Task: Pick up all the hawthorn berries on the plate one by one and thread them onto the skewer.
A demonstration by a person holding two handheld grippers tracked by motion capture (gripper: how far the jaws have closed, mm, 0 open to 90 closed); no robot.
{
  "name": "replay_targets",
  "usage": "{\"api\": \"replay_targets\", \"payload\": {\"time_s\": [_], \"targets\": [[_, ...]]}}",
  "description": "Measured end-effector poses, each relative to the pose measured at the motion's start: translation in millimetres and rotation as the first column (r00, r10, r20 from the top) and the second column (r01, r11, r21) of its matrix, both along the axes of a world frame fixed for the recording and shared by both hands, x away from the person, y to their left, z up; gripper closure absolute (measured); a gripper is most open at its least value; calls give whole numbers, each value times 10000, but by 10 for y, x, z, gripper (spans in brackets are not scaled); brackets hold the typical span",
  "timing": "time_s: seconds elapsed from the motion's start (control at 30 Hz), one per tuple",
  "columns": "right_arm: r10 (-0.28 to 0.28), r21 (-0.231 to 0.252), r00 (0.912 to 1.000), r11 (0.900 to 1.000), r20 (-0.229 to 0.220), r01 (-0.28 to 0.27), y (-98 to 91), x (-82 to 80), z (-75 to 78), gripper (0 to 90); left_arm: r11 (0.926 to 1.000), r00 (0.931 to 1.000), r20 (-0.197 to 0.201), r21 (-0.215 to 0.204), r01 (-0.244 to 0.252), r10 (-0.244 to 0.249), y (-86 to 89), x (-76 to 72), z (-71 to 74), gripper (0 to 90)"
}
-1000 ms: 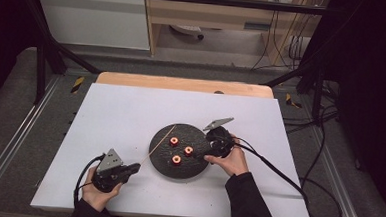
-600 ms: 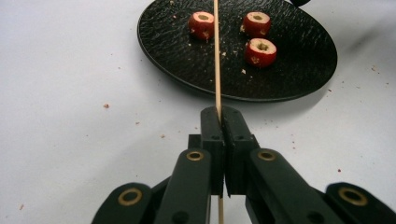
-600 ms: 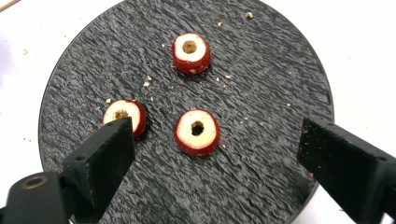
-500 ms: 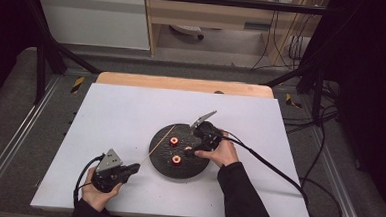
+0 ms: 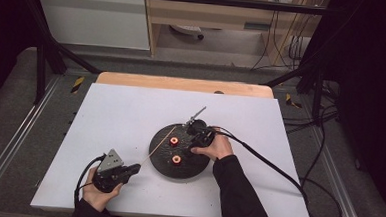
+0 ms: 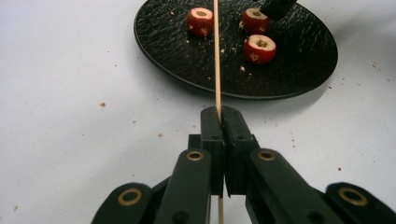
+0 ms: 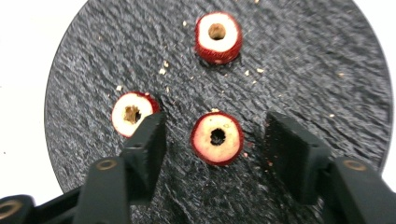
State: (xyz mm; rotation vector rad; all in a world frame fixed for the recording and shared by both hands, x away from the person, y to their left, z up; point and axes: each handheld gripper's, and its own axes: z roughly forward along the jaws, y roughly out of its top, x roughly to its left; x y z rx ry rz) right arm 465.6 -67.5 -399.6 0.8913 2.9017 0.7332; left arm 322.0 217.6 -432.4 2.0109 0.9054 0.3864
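Near the table's (image 5: 131, 110) front-left corner, left gripper (image 5: 133, 169) clamped on a thin wooden skewer (image 6: 216, 56), reaching over the near rim of the black plate (image 5: 159, 162) at mid-table. On the plate, three cored red fruit slices. Over its right side, right gripper (image 7: 212, 140) with jaws apart, straddling one slice (image 7: 217, 138) without touching

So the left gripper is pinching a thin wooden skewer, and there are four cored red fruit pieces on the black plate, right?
Not quite: the black plate holds three cored red fruit pieces, not four, as the right gripper view shows. The left gripper is indeed pinching the thin wooden skewer.
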Motion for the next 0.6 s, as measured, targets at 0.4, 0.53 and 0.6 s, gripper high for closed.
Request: {"api": "replay_targets", "payload": {"time_s": [0.4, 0.53, 0.6], "targets": [[594, -564, 9974, 9965, -402, -616, 45, 62, -59, 556, 10000, 10000, -72, 15, 28, -28, 0, 6, -7, 881], [642, -650, 9966, 9956, -522, -676, 65, 73, -75, 587, 10000, 10000, -74, 42, 48, -48, -1, 7, -8, 881], [620, -687, 9963, 9955, -588, -660, 70, 79, -82, 593, 10000, 10000, -87, 23, 33, -33, 2, 9, -8, 881]]}}
